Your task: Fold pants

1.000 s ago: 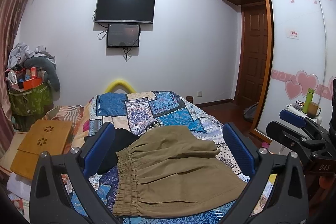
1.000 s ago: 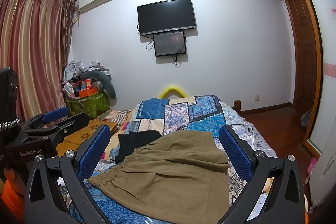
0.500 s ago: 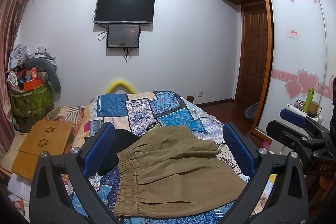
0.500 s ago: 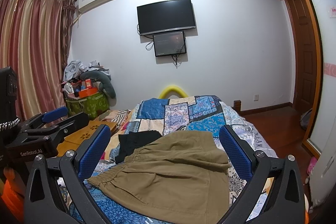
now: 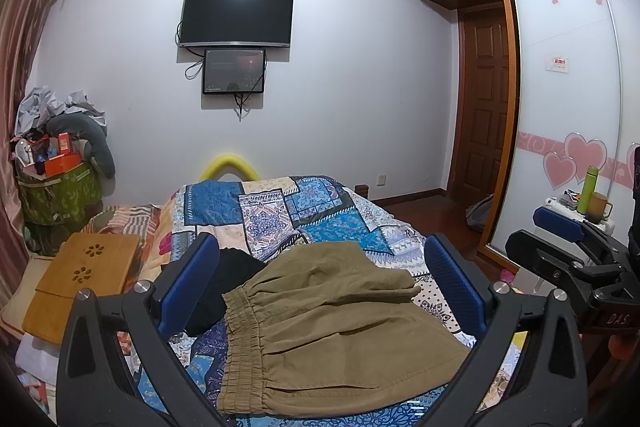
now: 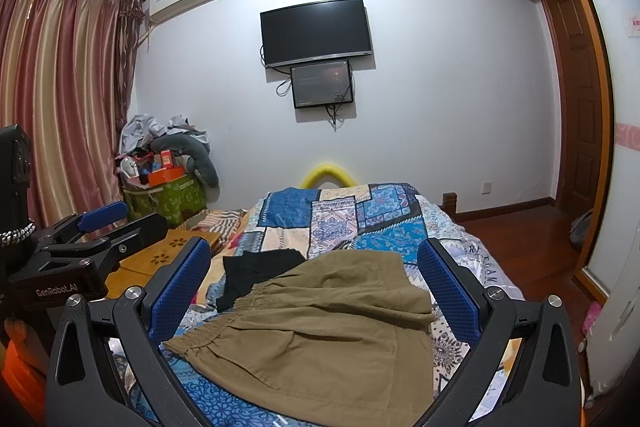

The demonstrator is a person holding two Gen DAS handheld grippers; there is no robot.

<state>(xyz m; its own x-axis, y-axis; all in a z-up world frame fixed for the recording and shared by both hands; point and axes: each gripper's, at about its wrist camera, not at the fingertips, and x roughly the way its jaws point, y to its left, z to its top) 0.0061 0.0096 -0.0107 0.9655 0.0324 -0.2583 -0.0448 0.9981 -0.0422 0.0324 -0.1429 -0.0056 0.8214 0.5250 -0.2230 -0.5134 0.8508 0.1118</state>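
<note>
Khaki pants (image 5: 328, 331) with an elastic waistband lie loosely spread on the patchwork bedspread (image 5: 304, 211), waistband to the left; they also show in the right wrist view (image 6: 320, 327). My left gripper (image 5: 320, 283) is open and empty, held above and short of the pants. My right gripper (image 6: 316, 283) is open and empty, likewise above the pants. Each gripper shows at the edge of the other's view: the right one (image 5: 560, 251) and the left one (image 6: 92, 239).
A black garment (image 5: 224, 287) lies left of the pants, partly under them. A wooden lap table (image 5: 80, 279) sits left of the bed. A green basket (image 5: 56, 195) with clutter stands in the far left corner. A wardrobe (image 5: 568, 107) and a door (image 5: 480, 107) are to the right.
</note>
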